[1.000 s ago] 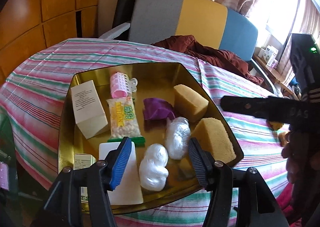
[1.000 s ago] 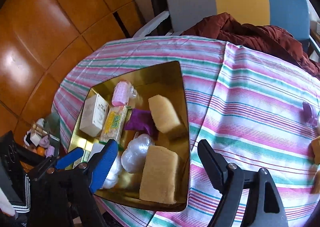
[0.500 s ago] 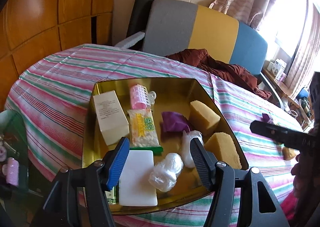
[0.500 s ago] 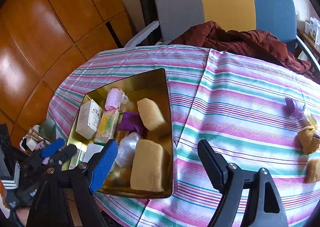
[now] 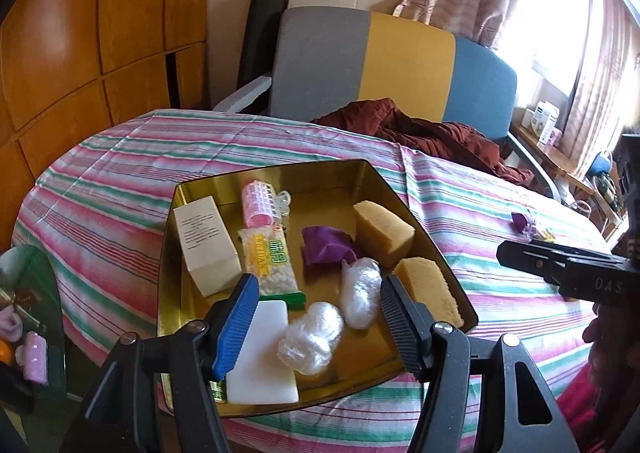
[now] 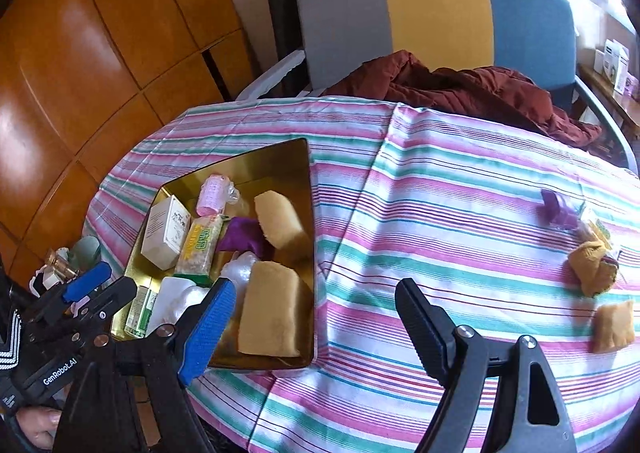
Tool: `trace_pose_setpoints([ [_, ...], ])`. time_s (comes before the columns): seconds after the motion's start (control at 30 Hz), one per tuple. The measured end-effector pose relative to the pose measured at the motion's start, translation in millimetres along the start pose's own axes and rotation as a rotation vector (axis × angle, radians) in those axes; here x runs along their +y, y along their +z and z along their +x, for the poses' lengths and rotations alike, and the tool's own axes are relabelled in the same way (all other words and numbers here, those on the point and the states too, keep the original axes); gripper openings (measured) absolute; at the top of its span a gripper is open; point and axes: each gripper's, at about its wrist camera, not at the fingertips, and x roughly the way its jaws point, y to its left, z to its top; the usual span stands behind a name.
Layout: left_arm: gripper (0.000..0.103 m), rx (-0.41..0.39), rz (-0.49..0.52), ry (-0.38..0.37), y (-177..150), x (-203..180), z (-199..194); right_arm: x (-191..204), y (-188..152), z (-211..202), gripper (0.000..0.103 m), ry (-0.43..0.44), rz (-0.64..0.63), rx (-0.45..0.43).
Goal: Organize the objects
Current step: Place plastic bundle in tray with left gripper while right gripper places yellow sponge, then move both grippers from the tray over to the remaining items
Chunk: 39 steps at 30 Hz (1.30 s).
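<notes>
Left gripper (image 5: 316, 317) hangs over the gold metal tray (image 5: 436, 253) at the counter's left; jaws just eased wider, spread, nothing between them. Tray holds a white carton (image 5: 206, 243), pink hair roller (image 5: 260, 203), cotton-swab packet (image 5: 270, 259), purple pouch (image 5: 326, 245), two crinkly clear-plastic bundles (image 5: 312, 337), two yellow sponges (image 5: 382, 231), white flat block (image 5: 262, 361). Right gripper (image 6: 312, 317) sits above the striped tablecloth (image 6: 440, 213), jaws spread, empty. Still loose far right: purple wrapped item (image 6: 556, 209), mustard cloth bundle (image 6: 594, 265), small tan pillow pouch (image 6: 612, 325). Probably light, soft, squashy; pinch across the middle. Packet behind the bundle is hard to make out.
</notes>
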Motion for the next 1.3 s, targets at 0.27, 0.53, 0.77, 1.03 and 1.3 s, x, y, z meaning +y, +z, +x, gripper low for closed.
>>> trace_pose_setpoints([
  [0.27, 0.064, 0.017, 0.045, -0.013, -4, -18, 2, -14, -4, -8, 0.084, -0.026, 0.024, -0.014],
  [0.53, 0.065, 0.029, 0.077, -0.012, -4, -30, 5, -23, -6, -10, 0.084, -0.056, 0.028, -0.020],
  [0.77, 0.065, 0.033, 0.105, -0.022, -1, -40, 7, -41, -8, -13, 0.084, -0.076, 0.067, -0.021],
  [1.03, 0.065, 0.028, 0.143, -0.043, 6, -55, 11, -70, -8, -18, 0.084, -0.118, 0.125, -0.028],
  [1.3, 0.065, 0.029, 0.203, -0.072, 14, -79, 19, -118, -9, -35, 0.084, -0.201, 0.209, -0.049],
])
